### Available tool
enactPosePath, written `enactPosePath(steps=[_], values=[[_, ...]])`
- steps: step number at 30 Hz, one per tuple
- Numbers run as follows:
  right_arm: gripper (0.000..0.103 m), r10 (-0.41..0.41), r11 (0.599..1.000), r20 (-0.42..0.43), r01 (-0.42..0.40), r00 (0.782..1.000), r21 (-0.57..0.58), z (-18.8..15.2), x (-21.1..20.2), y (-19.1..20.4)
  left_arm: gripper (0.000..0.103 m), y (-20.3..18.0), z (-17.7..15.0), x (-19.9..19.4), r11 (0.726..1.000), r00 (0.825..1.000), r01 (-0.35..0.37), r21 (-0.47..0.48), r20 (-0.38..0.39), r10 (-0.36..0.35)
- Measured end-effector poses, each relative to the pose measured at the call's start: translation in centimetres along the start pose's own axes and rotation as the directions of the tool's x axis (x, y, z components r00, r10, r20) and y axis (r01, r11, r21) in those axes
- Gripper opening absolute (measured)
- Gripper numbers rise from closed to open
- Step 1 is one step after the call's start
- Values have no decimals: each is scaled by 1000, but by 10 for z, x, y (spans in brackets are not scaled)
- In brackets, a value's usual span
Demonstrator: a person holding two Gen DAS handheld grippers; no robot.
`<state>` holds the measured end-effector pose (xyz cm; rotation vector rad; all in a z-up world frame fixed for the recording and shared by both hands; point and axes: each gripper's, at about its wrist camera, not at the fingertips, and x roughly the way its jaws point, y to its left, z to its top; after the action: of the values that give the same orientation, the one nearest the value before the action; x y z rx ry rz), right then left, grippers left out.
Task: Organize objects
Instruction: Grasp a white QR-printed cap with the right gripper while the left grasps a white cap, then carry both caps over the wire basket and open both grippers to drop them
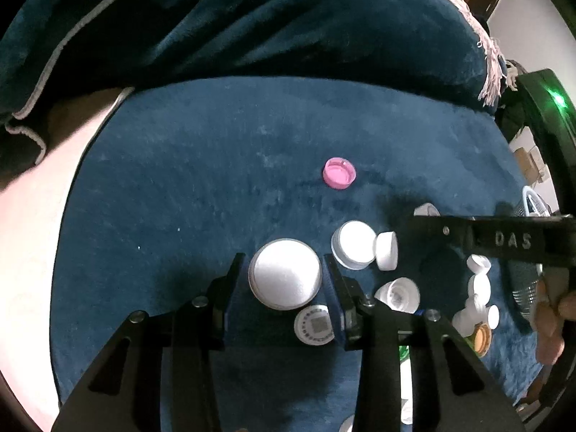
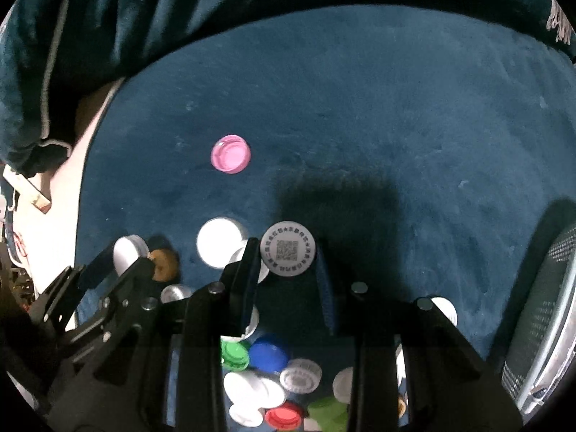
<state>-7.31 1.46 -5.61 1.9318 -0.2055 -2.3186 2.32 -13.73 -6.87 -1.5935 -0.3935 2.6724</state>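
Observation:
Bottle caps lie scattered on a dark blue plush cloth [image 1: 201, 165]. In the left wrist view my left gripper [image 1: 286, 275] is shut on a large white cap [image 1: 285, 278], its fingers pressed to both sides. A pink cap [image 1: 339, 173] lies alone farther out; it also shows in the right wrist view [image 2: 230, 158]. In the right wrist view my right gripper [image 2: 288, 252] is shut on a white cap with a QR code [image 2: 288, 248], held above the cloth. The right gripper's arm crosses the left view [image 1: 504, 241].
Several white caps [image 1: 354, 244] lie right of the left gripper, one with a QR code [image 1: 314, 324]. Below the right gripper sits a pile of white, green [image 2: 234, 354], blue [image 2: 268, 354] and red [image 2: 284, 415] caps. A mesh basket [image 2: 543, 309] stands at right. A folded blue blanket [image 1: 252, 18] lies behind.

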Motion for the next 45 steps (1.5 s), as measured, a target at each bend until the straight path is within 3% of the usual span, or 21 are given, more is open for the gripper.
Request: enactPosePath(steps=[3,5,7,15,24,28,31,36,41,45], values=[[31,3,1000,9,-3,1000,-2,-5,-10,3,42,-14,2,-1,1000,1000,-23,15,-2,24],[31,4,1000,23,-5,1000,3,-16,-35,-31,42,-20,3,-4,999,999,-34,25,2,34],[31,5,1000,35,-6,999,12,-11,-35,-25,42,-26,3,-9,999,999,-39,36,9,38],[31,15,998,80,-20,997,60,-30,-64,-52,42,-56,8,-22,998,1000,-7,68,31,5],[31,20,990,158,-41,987,133,-54,-107,-97,42,-116,7,-33,988,998,46,146,38,-52],[31,20,976,220,-67,975,208,-69,-135,-135,42,-153,10,-44,979,990,129,160,42,-138],[31,3,954,288,-89,958,286,-85,-160,-174,42,-192,12,-56,959,974,211,188,46,-223],[31,-118,892,358,-59,926,447,-123,-198,-251,42,-262,15,-63,922,953,289,258,15,-303],[31,-200,814,330,-31,922,579,-149,-202,-306,42,-340,16,-56,872,939,328,363,-21,-344],[32,-194,779,322,-54,927,624,-154,-198,-326,42,-378,20,-22,873,931,364,324,-119,-344]])
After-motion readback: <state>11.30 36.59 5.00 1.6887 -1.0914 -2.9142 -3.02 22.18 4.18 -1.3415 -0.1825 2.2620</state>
